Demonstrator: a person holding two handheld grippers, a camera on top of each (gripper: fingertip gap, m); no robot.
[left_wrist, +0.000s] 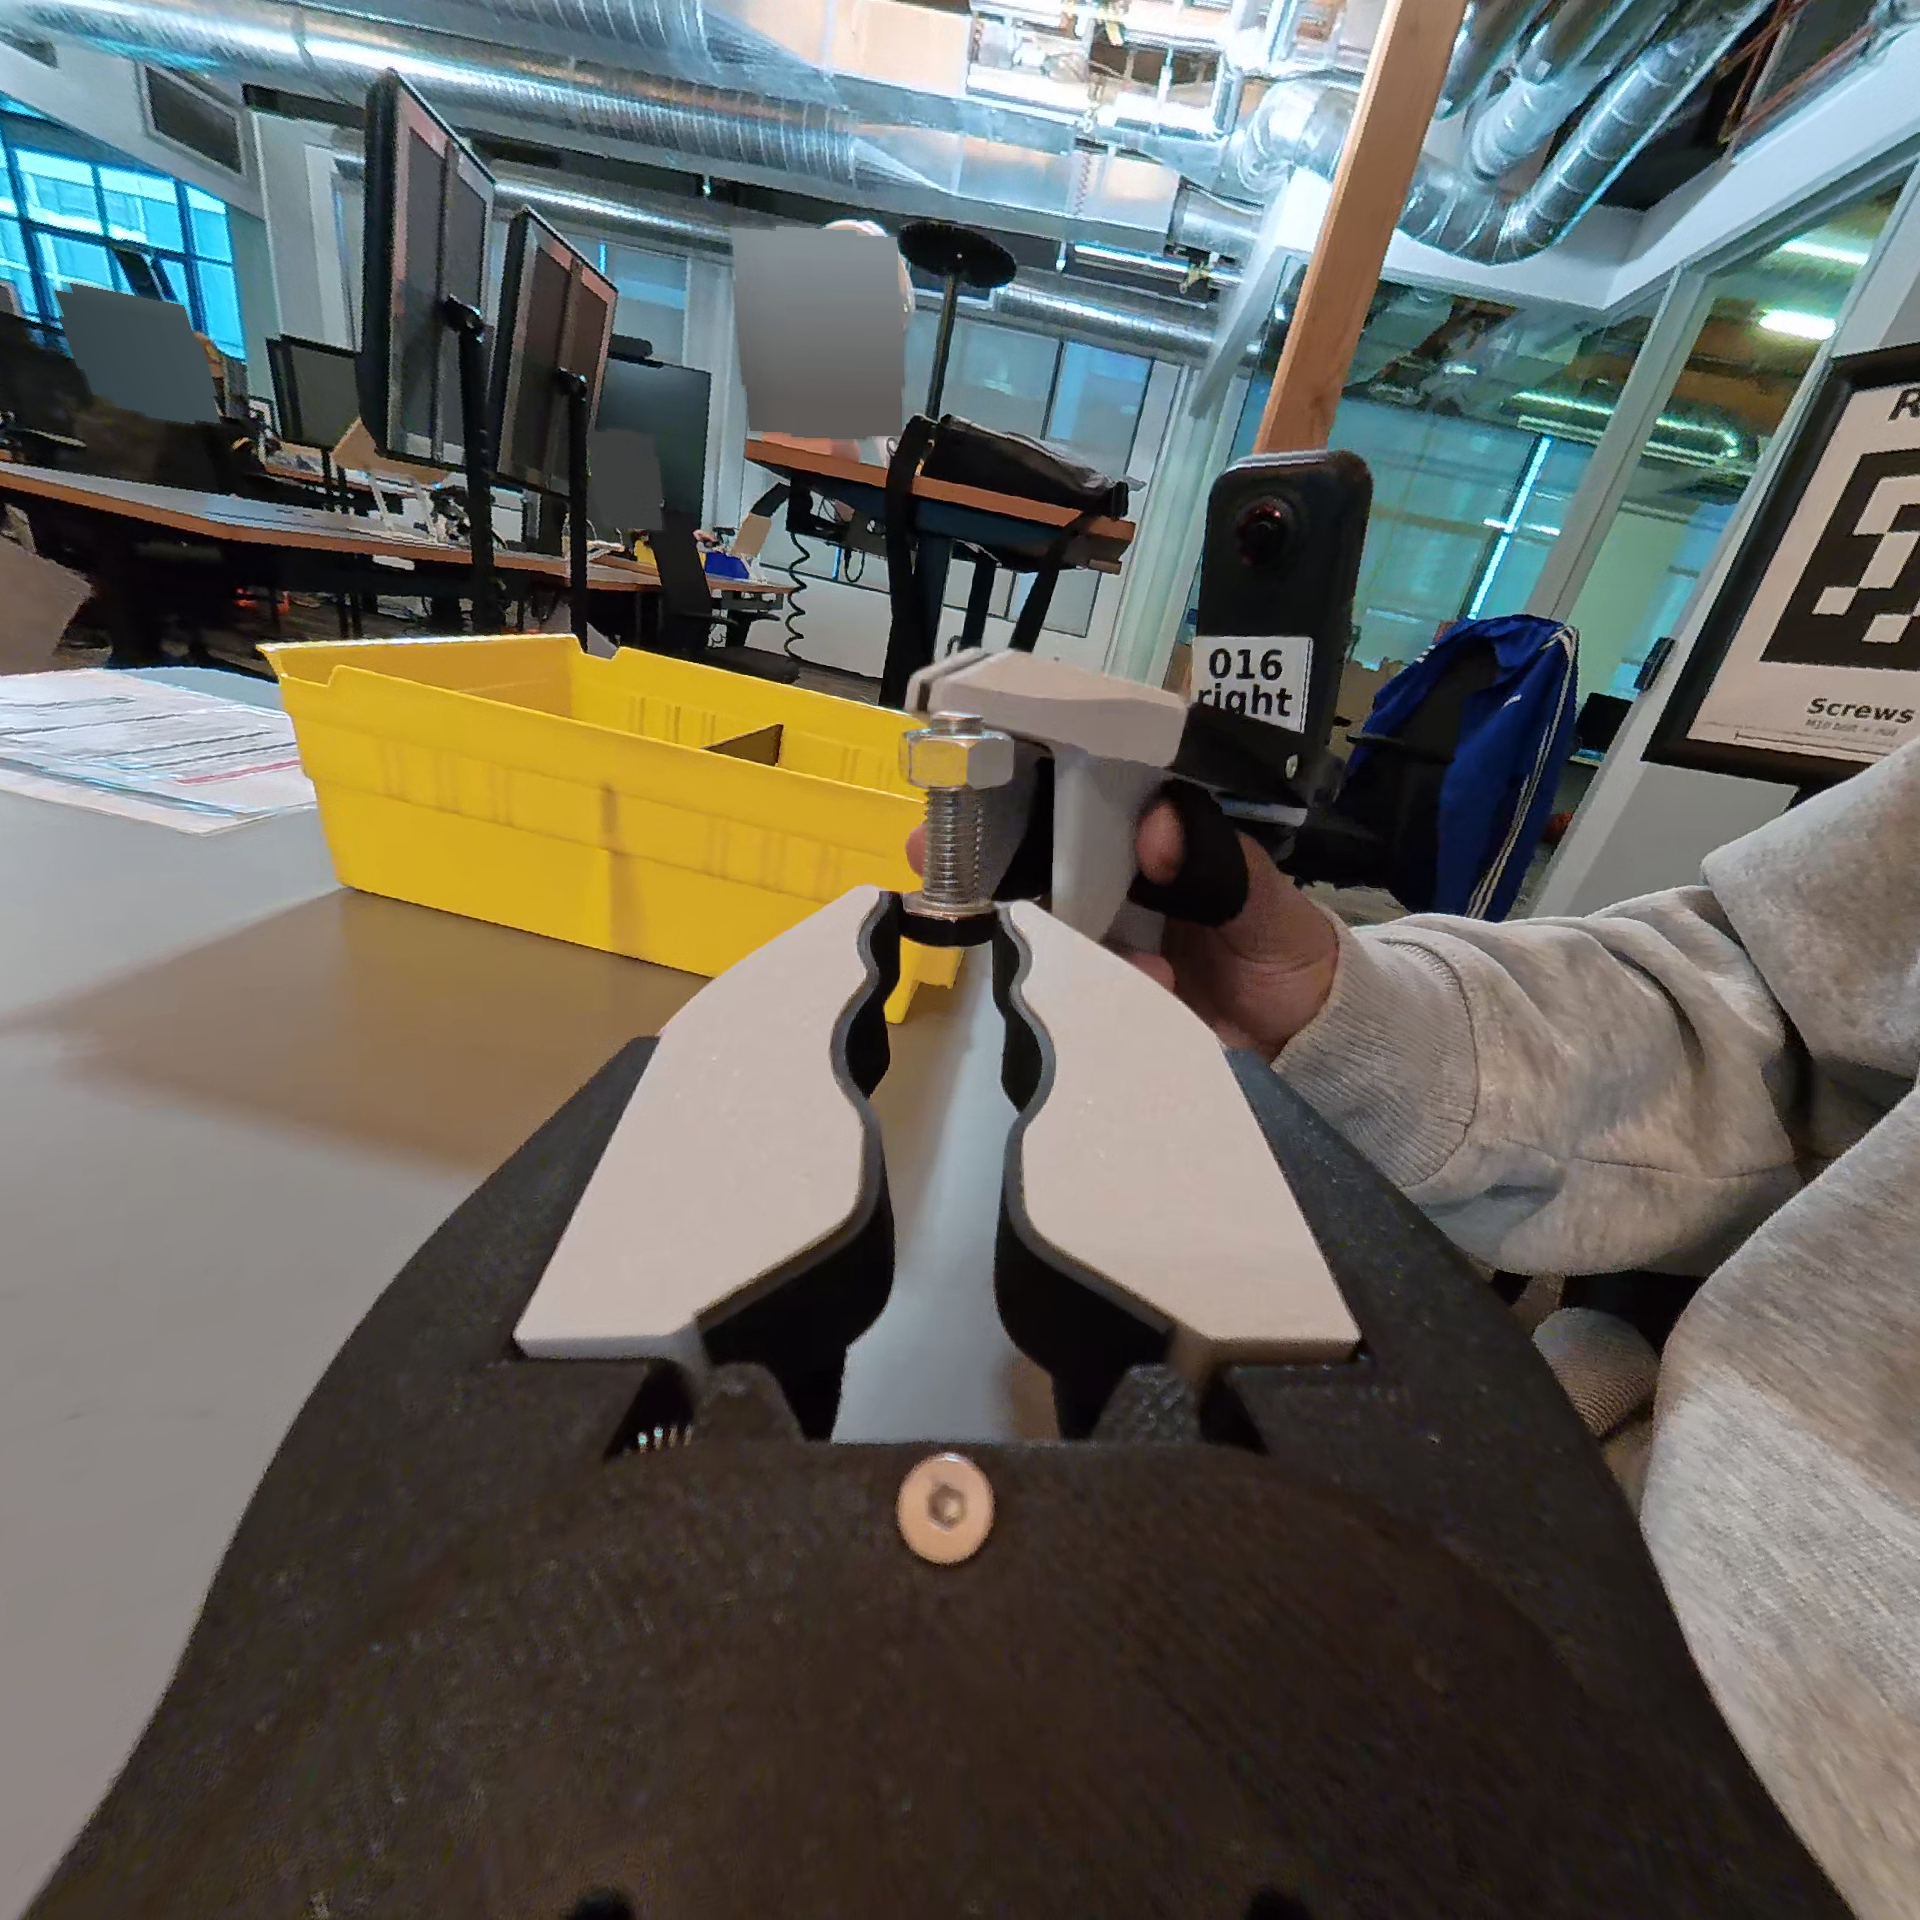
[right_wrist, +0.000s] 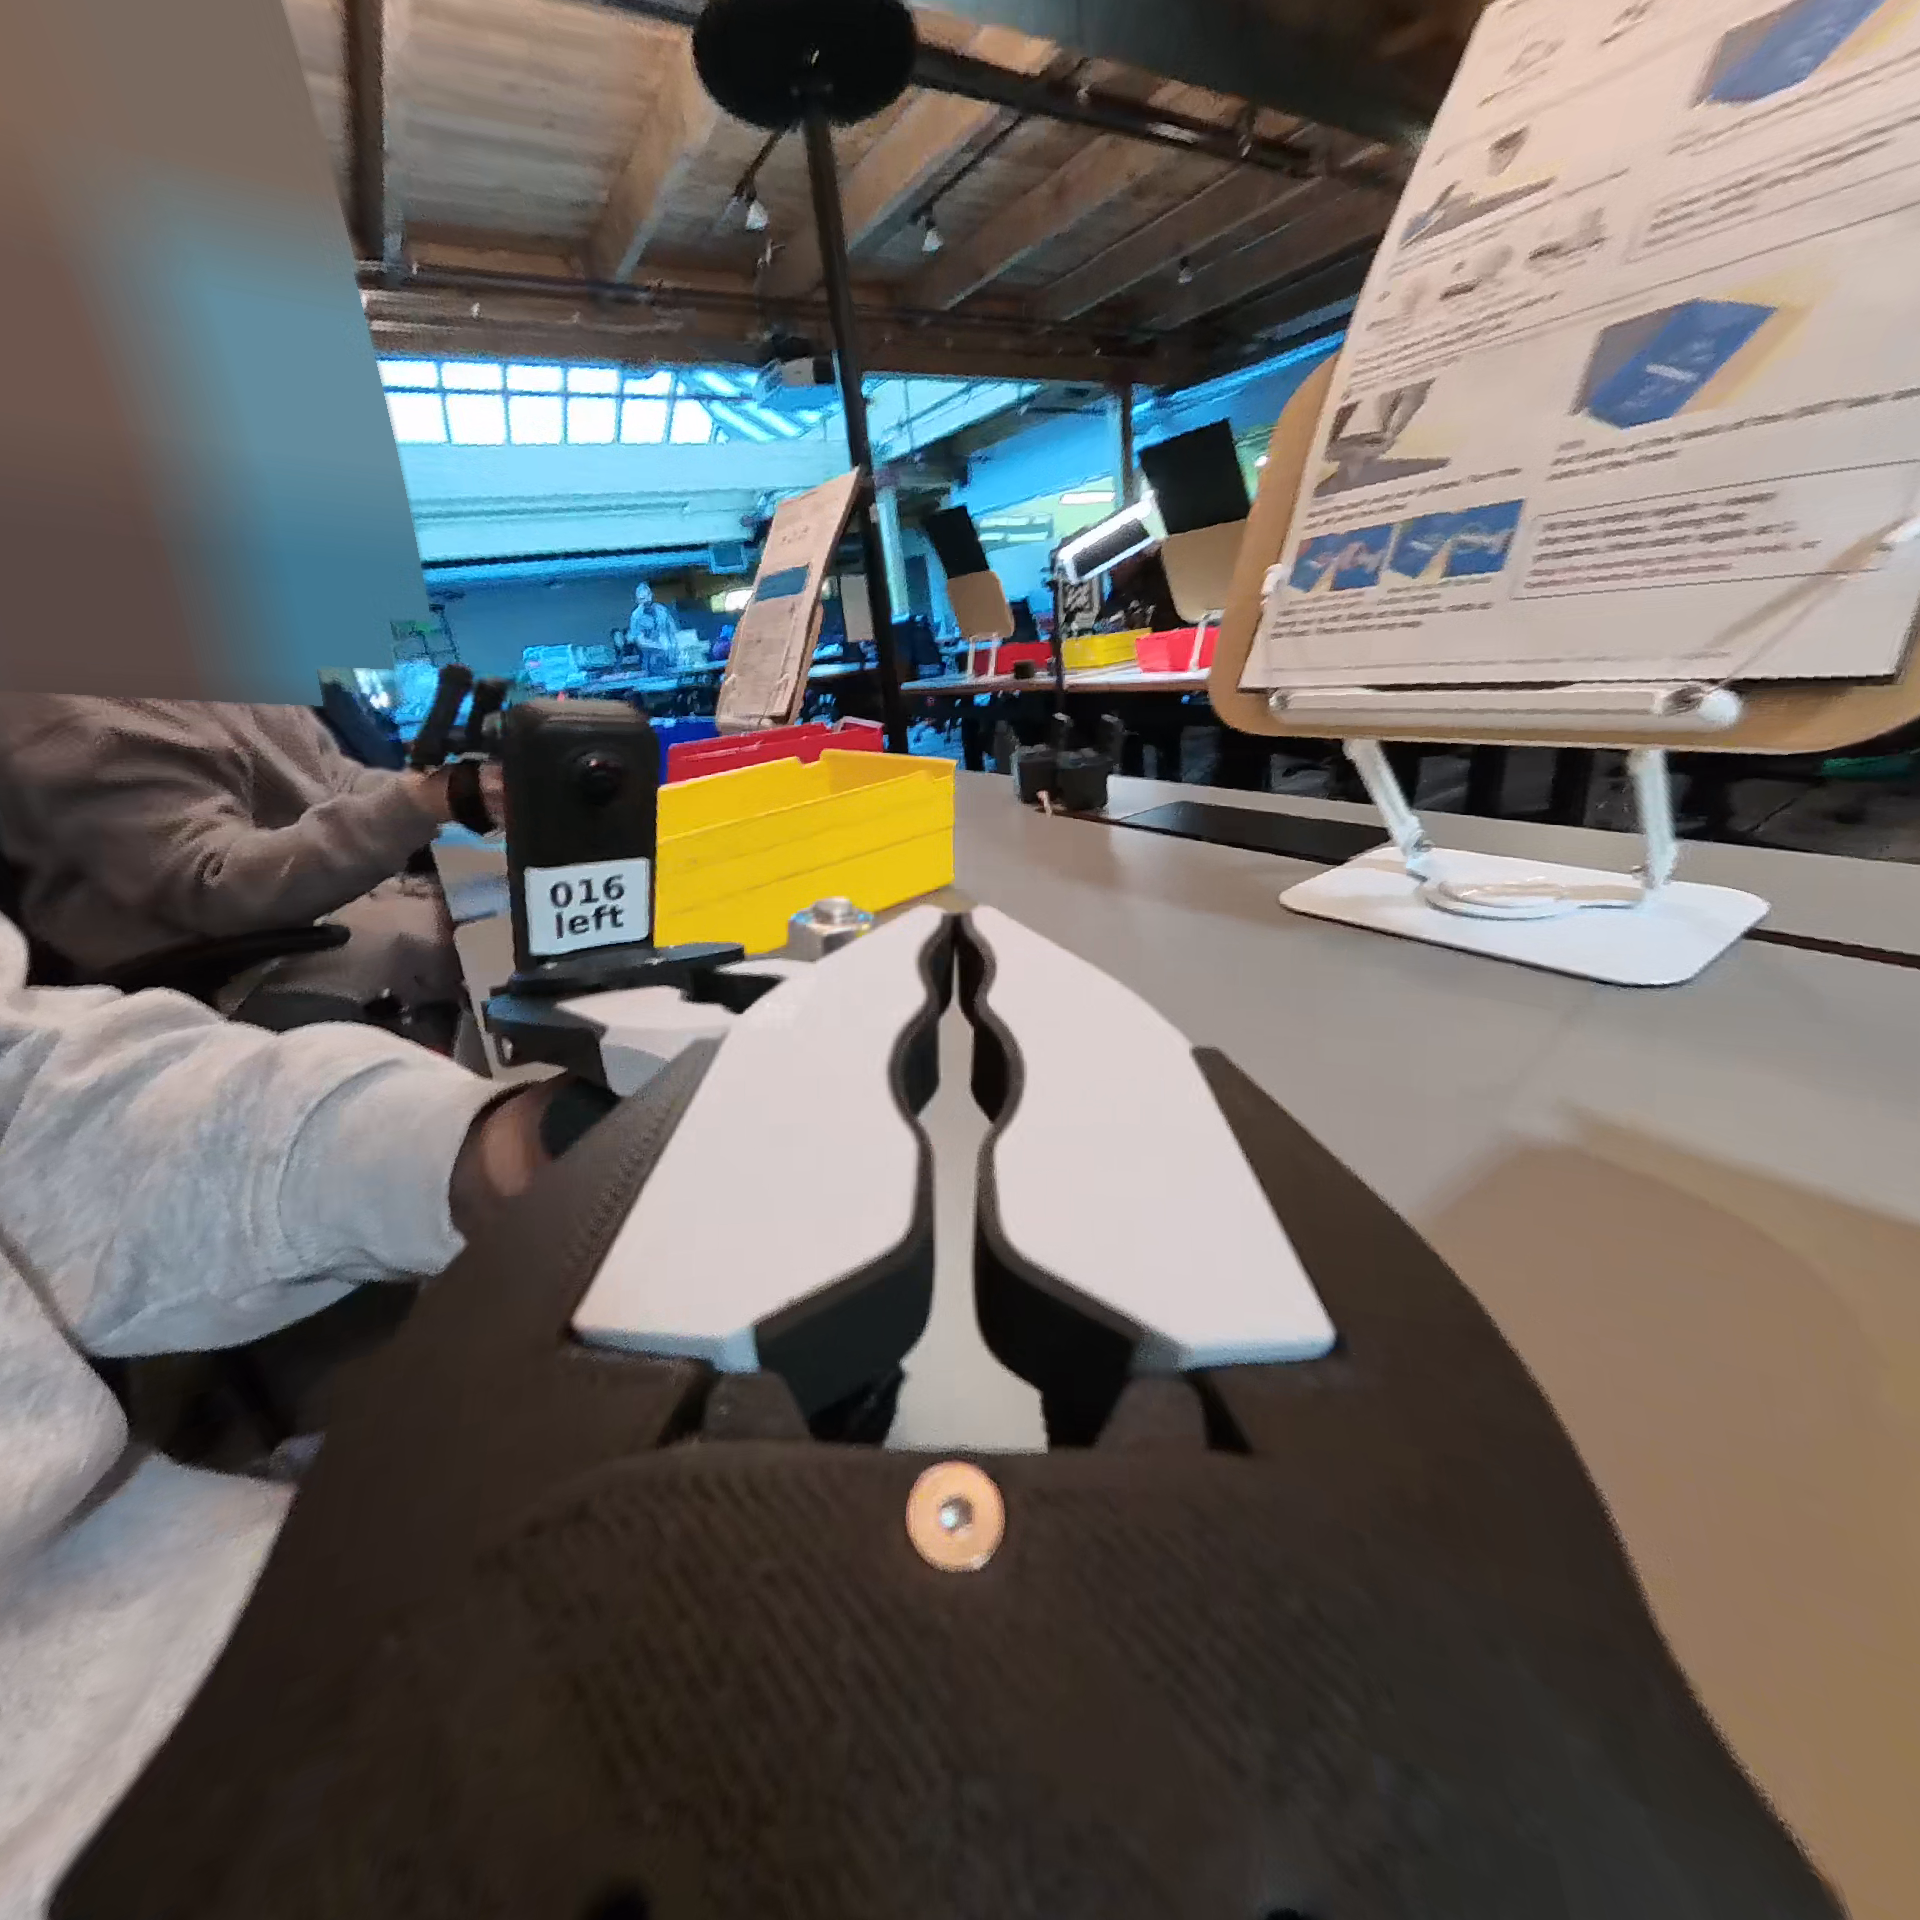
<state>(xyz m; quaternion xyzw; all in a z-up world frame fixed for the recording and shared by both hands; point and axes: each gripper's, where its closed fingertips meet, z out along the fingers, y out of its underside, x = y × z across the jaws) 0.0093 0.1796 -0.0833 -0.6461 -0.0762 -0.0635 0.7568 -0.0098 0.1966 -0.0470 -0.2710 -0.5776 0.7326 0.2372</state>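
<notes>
From the left wrist view, the left claw (left_wrist: 940, 920) pinches the bottom end of a steel bolt (left_wrist: 951, 847), which stands upright just past the claw's tips. A nut (left_wrist: 956, 756) sits high on the bolt's threads. Directly above the nut, the right claw (left_wrist: 940, 681) reaches in from the right with its tips pressed together, touching or almost touching the nut's top; I cannot tell which. A hand (left_wrist: 1226, 935) in a grey sleeve (left_wrist: 1558, 1091) holds that tool, which carries a black camera (left_wrist: 1283, 551) bearing a white sticker. Behind the bolt and to the left lies a yellow bin (left_wrist: 520, 779) on the grey desk (left_wrist: 208, 1143). Farther left on the desk is a sheet of paper (left_wrist: 135, 743).

From the right wrist view, the right claw (right_wrist: 961, 930) shows its fingers closed on each other, with nothing visible between them. Just left of its tips peeks the metal top of the nut (right_wrist: 831, 920). Beyond that is the left tool's camera (right_wrist: 582, 810), and behind it the yellow bin (right_wrist: 810, 842) with a red bin (right_wrist: 769, 743) farther back. To the right, on the desk (right_wrist: 1351, 1039), a white stand (right_wrist: 1517, 904) props up a printed sheet (right_wrist: 1621, 395).

The bolt and nut look hard, heavy for their size, and smooth, so likely slippery. The nut's flat sides would give the surest hold; the threaded shank would grip better than a polished end.
</notes>
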